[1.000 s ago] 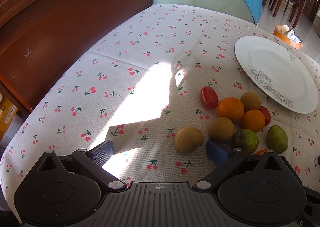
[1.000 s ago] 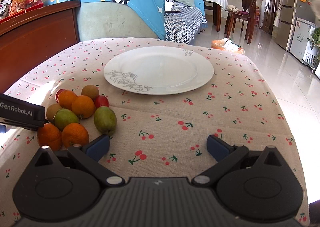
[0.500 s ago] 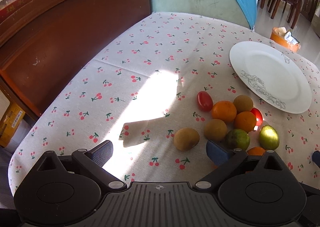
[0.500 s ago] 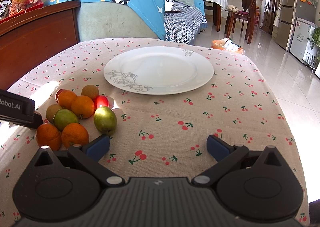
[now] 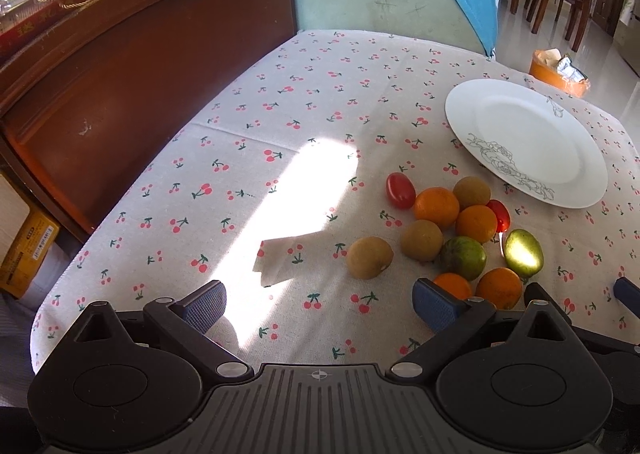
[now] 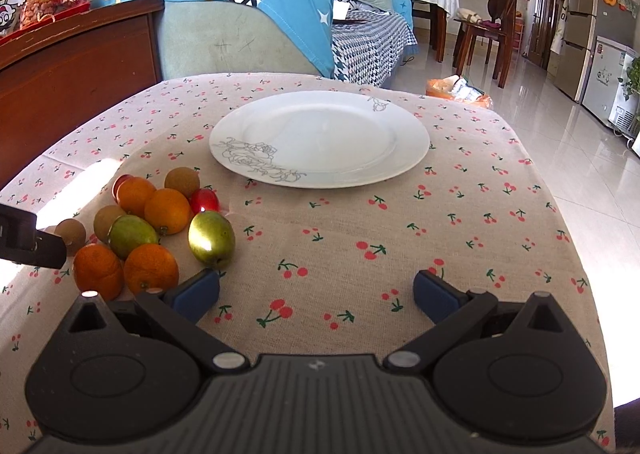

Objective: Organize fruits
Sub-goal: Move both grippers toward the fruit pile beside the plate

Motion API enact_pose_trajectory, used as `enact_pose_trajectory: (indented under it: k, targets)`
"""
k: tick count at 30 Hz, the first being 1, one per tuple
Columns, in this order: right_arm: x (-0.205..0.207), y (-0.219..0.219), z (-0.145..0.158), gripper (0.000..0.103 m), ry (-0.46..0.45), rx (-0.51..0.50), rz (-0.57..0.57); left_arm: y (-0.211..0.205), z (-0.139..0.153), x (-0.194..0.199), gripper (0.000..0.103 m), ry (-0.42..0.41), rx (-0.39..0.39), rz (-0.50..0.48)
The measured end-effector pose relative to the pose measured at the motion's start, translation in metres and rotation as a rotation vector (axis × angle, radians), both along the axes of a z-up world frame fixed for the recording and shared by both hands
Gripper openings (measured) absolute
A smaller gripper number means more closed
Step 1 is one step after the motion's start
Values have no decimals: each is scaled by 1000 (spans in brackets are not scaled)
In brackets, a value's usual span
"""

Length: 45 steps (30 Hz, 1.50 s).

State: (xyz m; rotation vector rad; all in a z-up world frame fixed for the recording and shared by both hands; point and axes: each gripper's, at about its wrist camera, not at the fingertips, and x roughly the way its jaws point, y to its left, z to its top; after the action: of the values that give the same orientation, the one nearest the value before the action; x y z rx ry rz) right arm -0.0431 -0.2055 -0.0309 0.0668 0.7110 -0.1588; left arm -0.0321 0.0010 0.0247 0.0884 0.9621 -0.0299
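Note:
A cluster of fruit lies on the cherry-print tablecloth [image 5: 304, 102]: several oranges [image 5: 436, 207] [image 6: 167, 211], brown kiwis [image 5: 369, 257], two red tomatoes [image 5: 400, 190], a green-red mango [image 5: 464, 257] and a yellow-green mango [image 5: 523, 253] [image 6: 211, 237]. An empty white plate [image 5: 524, 138] [image 6: 320, 136] sits beyond them. My left gripper [image 5: 316, 304] is open and empty, above the table left of the fruit. My right gripper [image 6: 316, 292] is open and empty, just right of the fruit.
A dark wooden cabinet [image 5: 120, 66] borders the table's left side, with snack bags on top. A sofa with a blue cloth [image 6: 256, 18] stands behind the table. The tiled floor, chairs and an orange bin [image 5: 560, 72] are to the right.
The left gripper has pulled back and risen, so the fruit and plate look smaller and farther. The right gripper has stayed still. The left gripper's body has slid leftwards in the right view.

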Motion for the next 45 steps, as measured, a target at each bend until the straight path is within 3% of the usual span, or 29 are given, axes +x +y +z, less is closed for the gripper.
enact_pose_trajectory:
  k: [8,17,29,45]
  targets:
    - [4,-3,13,102,155,22,64,0,0,-9,100,14,0,-18]
    - [-4,0,16,102,233,35,-6,5,2,-16,100,26,13,-19]
    - [-6,-1,22,102,296,74,-103,14,4,-24,100,42,8,-34]
    - [-8,21,35,102,303,29,-73,13,6,-29,100,23,38,-46]
